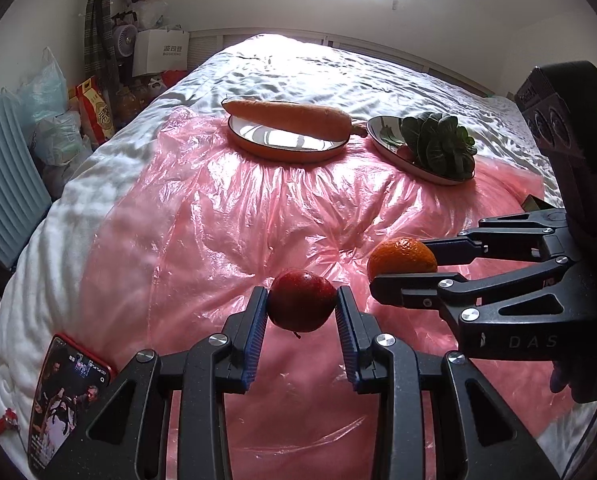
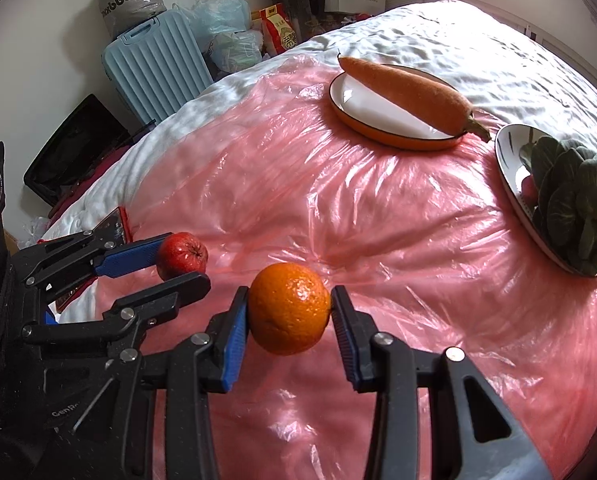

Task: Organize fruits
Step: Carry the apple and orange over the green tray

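Both fruits gripped: left hand-held gripper (image 1: 301, 307) clamps the apple (image 1: 301, 300), right hand-held gripper (image 2: 288, 312) the orange (image 2: 289, 307); next, probably carrying to the upper-frame plates (image 2: 350, 96).

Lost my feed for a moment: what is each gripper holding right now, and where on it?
The left gripper clamps the red apple across its sides. The right gripper clamps the orange across its sides.

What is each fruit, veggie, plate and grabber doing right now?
left gripper: shut on the apple
right gripper: shut on the orange
apple: gripped
orange: gripped
carrot: lying across the orange-rimmed plate
leafy greens: resting on the second plate
phone: screen on
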### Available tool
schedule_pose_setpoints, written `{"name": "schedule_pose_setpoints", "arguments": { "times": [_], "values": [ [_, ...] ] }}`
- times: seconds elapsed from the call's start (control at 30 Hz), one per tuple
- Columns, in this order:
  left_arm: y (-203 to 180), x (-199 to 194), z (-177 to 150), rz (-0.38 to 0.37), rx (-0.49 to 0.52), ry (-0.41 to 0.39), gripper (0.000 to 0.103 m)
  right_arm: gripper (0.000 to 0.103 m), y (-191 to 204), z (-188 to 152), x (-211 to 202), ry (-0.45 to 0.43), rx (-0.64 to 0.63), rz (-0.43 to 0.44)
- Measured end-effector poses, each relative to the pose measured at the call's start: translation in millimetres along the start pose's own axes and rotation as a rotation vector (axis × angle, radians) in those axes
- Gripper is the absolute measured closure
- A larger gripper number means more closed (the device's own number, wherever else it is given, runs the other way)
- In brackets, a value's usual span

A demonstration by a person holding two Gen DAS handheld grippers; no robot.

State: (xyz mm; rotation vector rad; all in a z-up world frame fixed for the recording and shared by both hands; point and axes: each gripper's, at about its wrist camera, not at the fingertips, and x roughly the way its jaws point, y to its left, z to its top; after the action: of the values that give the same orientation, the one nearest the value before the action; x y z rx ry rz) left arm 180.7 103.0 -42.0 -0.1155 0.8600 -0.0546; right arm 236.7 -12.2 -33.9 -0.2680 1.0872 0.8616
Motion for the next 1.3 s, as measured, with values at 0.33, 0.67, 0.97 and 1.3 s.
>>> {"name": "schedule_pose_setpoints", "arguments": {
  "times": [0.33, 0.67, 0.97, 1.3],
  "values": [
    [-54.0, -24.3, -22.4, -0.133, 0.128, 0.051, 0.073, 0.059, -4.3, -62.7, -45.3, 0.068, 0.087, -0.021],
    [-128.6, -52.3, -46.1, -0.299, 0.290, 0.110, 0.073, 0.059, -16.5, -135.3, -98.9, 0.131, 0.204, -0.059],
    [-201.7, -66.8, -62.7, -0.447, 0.430, 0.164, 0.073, 0.059, -43.2, -197.3, -150.1, 0.163, 0.329, -0.131],
    [-292.4, -76.7, -73.7, -0.603, 0.617, 0.178, 0.073, 0.059, -89.3, -266.7, -222.2, 0.184, 0.476, -0.283]
  ]
}}
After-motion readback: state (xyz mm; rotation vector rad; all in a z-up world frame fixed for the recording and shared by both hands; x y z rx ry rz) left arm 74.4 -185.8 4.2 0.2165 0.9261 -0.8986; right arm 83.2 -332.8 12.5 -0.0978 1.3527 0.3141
